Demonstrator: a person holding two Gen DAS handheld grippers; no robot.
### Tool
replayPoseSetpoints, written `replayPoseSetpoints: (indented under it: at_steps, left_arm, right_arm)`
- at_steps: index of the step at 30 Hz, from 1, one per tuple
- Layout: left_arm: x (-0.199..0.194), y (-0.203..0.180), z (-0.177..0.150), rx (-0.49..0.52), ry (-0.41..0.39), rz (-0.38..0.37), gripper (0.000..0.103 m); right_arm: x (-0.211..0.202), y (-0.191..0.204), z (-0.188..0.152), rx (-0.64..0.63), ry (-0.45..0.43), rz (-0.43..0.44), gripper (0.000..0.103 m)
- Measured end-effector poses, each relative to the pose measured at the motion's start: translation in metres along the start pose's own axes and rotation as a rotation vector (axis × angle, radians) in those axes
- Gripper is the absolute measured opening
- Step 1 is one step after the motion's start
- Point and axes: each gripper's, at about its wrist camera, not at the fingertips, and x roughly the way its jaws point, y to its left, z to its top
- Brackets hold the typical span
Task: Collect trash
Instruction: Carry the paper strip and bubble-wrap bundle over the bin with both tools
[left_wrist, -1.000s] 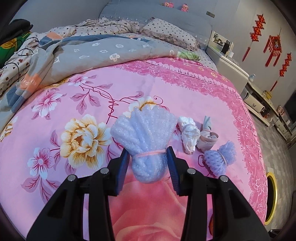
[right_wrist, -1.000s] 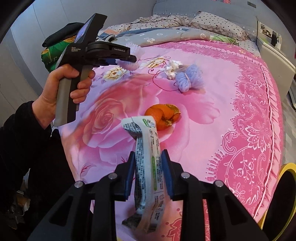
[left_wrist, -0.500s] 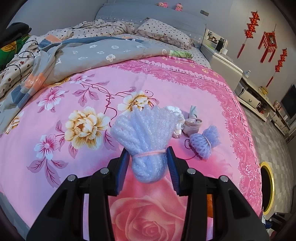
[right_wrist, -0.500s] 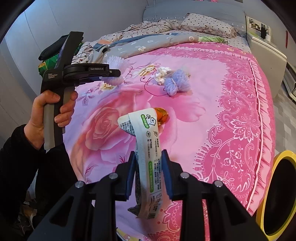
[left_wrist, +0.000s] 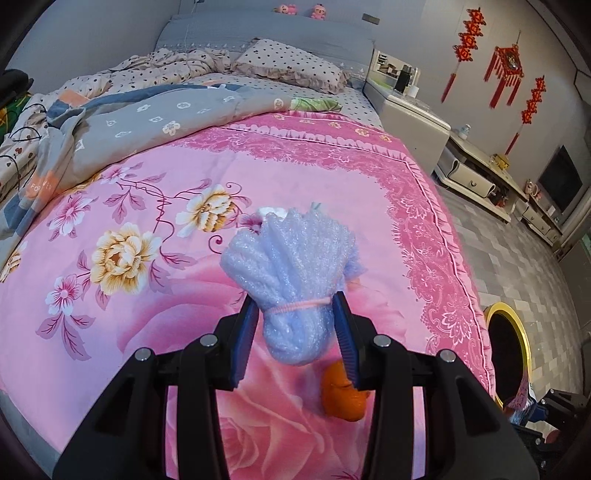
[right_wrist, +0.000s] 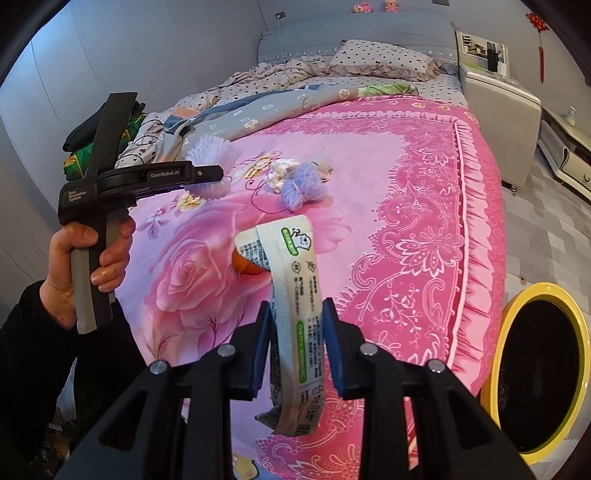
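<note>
Behind wrapper (right_wrist: 295, 295), orange peel (right_wrist: 245, 266) half hidden

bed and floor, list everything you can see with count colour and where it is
foam bundle: 1, pale blue, tied with pink band, held in left gripper
wrapper: 1, white with green print, held in right gripper
second foam bundle: 1, pale blue, lying mid-bed
white crumpled item: 1, white, touching the second bundle
orange peel: 1, orange, on bed near its foot, partly hidden behind the wrapper
bedspread: 1, pink floral, covers bed
quilt: 1, grey-blue, bunched at far side
pillow: 1, dotted, at headboard
bin: 1, yellow rim, black inside, on floor beside the bed
left gripper: 1, black, shut on bundle
right gripper: 1, black, shut on wrapper
hand: 1, dark sleeve, holding left gripper's handle
</note>
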Motion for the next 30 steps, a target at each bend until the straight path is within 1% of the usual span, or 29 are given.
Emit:
replayPoseSetpoints:
  at_steps: [17, 30]
  left_arm:
    - [-0.009, -0.117, -0.001, 0.157, -0.001, -0.142, 0.039]
    - [-0.006, -0.198, -0.005, 0.242, 0.011, -0.258, 0.039]
  right_arm:
    - [-0.061, -0.079, 0.005, 0.115, -0.110, -0.097, 0.026]
    - [-0.094, -0.134, 0.000, 0.202, -0.149, -0.183, 0.026]
